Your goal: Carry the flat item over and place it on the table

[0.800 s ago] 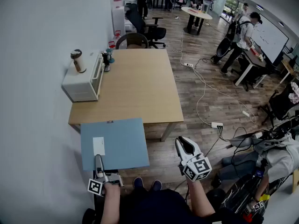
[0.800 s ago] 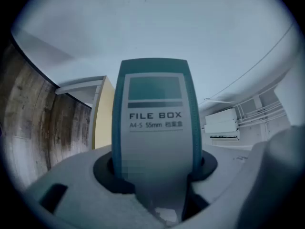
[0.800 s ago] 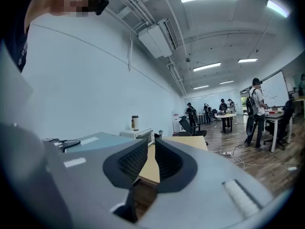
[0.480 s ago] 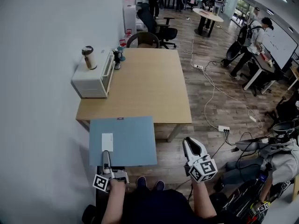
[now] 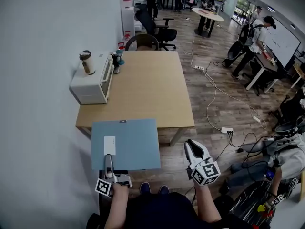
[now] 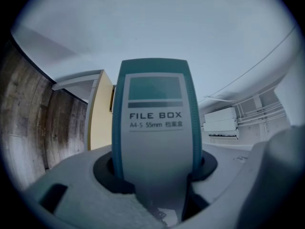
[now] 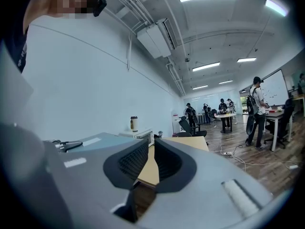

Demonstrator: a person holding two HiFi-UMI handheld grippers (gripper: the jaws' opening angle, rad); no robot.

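Note:
A flat blue-grey file box (image 5: 126,144) with a white label lies level in the air, just short of the near edge of the light wooden table (image 5: 143,89). My left gripper (image 5: 108,162) is shut on the box's near edge. In the left gripper view the box's spine (image 6: 155,123) fills the space between the jaws of the left gripper (image 6: 155,168), with the table (image 6: 100,109) beyond it. My right gripper (image 5: 192,147) hangs to the right of the box over the floor. In its own view the right gripper (image 7: 148,149) is empty, its jaws drawn together to a thin slit.
A white toaster oven (image 5: 90,85) with a cup (image 5: 86,62) on top stands at the table's left side by the wall. Office chairs (image 5: 152,30) stand behind the table. Cables and a power strip (image 5: 224,129) lie on the floor at right, where several people stand.
The table has drawn a little nearer and shifted right in the head view. The file box stays in the left gripper, and the right gripper keeps its place beside it.

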